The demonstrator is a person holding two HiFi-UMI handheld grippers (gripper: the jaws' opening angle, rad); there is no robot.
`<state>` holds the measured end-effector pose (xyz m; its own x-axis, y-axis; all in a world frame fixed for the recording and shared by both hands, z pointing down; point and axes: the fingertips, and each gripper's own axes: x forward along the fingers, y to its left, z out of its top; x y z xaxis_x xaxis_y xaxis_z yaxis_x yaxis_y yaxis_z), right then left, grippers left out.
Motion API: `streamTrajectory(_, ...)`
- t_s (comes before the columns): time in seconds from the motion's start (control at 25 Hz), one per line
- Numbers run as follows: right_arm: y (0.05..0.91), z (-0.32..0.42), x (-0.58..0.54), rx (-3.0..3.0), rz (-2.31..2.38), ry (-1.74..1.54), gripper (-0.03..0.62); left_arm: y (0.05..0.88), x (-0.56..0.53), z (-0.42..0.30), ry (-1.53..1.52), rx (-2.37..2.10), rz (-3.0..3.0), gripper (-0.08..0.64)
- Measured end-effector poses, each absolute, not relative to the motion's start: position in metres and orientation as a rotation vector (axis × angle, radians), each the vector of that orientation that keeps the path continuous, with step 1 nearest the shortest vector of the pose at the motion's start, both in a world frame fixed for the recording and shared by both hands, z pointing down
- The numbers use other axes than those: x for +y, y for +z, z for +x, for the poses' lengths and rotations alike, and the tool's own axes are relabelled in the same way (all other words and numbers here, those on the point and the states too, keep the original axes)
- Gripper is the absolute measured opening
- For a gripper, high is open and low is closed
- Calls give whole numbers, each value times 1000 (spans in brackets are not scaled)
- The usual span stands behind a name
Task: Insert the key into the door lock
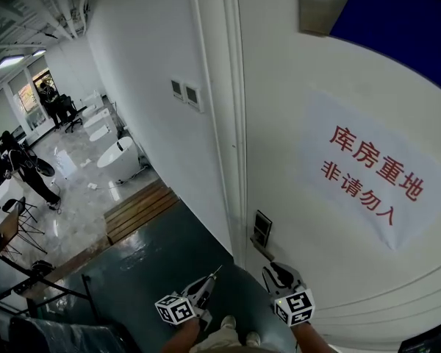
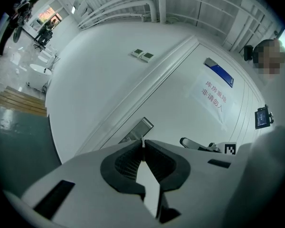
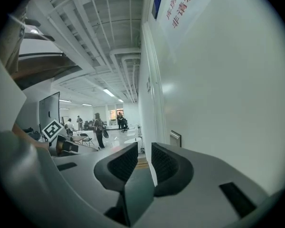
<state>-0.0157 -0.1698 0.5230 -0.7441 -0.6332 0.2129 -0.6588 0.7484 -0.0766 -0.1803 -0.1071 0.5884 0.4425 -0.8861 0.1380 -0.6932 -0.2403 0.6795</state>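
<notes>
The white door [image 1: 338, 72] fills the right of the head view, with its dark lock plate [image 1: 262, 229] near the door's left edge. My left gripper [image 1: 213, 276] is shut on a thin metal key [image 1: 217, 271] whose tip points up toward the lock, a short way below and left of it. In the left gripper view the key [image 2: 142, 140] shows as a sliver between the closed pads, just under the lock plate [image 2: 137, 130]. My right gripper [image 1: 278, 273] is open and holds nothing, close to the door below the lock. The right gripper view shows the lock plate [image 3: 175, 138] ahead.
A paper sign [image 1: 371, 175] with red characters hangs on the door. Wall switches [image 1: 185, 92] sit left of the door frame [image 1: 231, 123]. Far left, people [image 1: 26, 168], chairs and white bathtubs [image 1: 117, 155] stand on the lower floor, beyond wooden steps [image 1: 140, 208].
</notes>
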Motion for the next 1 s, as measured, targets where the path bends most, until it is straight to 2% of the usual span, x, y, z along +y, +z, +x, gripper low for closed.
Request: streamTrajectory(1.0,530,-42,-221,-2645,1251,206,92,613,-186,-197,-313,-1064,2065,32)
